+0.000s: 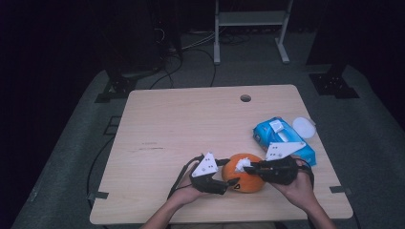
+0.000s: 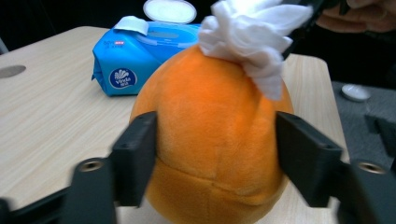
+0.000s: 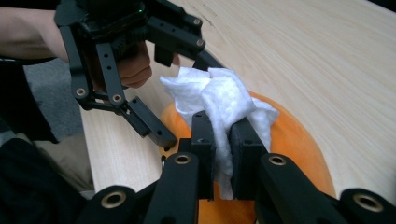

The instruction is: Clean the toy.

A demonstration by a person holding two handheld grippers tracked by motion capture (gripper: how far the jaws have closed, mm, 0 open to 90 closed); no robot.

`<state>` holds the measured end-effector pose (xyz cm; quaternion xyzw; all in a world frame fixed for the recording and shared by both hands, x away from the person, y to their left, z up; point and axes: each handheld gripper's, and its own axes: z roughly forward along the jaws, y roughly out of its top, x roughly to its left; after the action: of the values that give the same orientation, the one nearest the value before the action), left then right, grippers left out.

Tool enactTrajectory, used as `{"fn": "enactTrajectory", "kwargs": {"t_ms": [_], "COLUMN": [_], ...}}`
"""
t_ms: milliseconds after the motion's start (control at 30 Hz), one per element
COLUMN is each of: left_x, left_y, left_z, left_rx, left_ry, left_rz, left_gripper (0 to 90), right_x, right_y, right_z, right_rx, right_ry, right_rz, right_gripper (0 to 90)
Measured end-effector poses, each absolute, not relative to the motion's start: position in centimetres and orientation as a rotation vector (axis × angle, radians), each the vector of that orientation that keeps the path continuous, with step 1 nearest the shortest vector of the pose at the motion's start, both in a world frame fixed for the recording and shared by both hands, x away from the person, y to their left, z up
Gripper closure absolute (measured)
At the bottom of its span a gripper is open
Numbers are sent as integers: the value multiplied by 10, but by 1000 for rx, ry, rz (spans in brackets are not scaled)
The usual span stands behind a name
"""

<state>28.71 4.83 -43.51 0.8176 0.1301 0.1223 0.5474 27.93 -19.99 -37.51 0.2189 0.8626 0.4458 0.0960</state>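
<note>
An orange plush ball (image 1: 246, 183) rests near the table's front edge. My left gripper (image 1: 228, 182) comes at it from the left. In the left gripper view its jaws stand on either side of the orange ball (image 2: 215, 140), their pads against its flanks. A crumpled white wipe (image 1: 242, 164) sits on top of the ball, pinched by my right gripper (image 1: 248, 168), which reaches in from the right. In the right gripper view the right gripper (image 3: 223, 144) is shut on the wipe (image 3: 215, 93), which presses on the ball (image 3: 294, 144); one of the left gripper's fingers (image 3: 149, 126) lies beside it.
A blue pack of wet wipes (image 1: 282, 138) with its white lid (image 1: 303, 127) flipped open lies just behind and right of the ball, near the table's right edge. A round cable hole (image 1: 245, 98) sits at the far side. Dark stands and cables are on the floor beyond.
</note>
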Motion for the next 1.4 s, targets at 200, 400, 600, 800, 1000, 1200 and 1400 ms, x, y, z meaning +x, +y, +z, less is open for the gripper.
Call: {"fn": "enactTrajectory", "kwargs": {"t_ms": [200, 400, 600, 800, 1000, 1200, 1400], "left_x": [268, 272, 278, 278, 290, 293, 282], "left_y": [37, 46, 50, 47, 64, 65, 54], "left_z": [-427, -433, -430, -435, -438, -439, -436], "left_rx": [1987, 1989, 1949, 1984, 1982, 1973, 1998], "left_ry": [153, 182, 189, 190, 300, 322, 228], "left_rz": [422, 382, 308, 307, 261, 238, 222], "left_gripper": [391, 405, 273, 318, 356, 348, 306], "right_x": [268, 275, 282, 272, 280, 287, 289], "right_y": [-176, -197, -217, -185, -210, -230, -220], "right_z": [-369, -367, -380, -379, -383, -390, -388], "right_rx": [557, 628, 713, 561, 672, 765, 749], "right_ry": [2567, 2521, 2535, 2598, 2581, 2589, 2567], "right_rz": [1308, 1277, 1325, 1270, 1286, 1329, 1318], "right_gripper": [813, 813, 813, 812, 813, 812, 811]}}
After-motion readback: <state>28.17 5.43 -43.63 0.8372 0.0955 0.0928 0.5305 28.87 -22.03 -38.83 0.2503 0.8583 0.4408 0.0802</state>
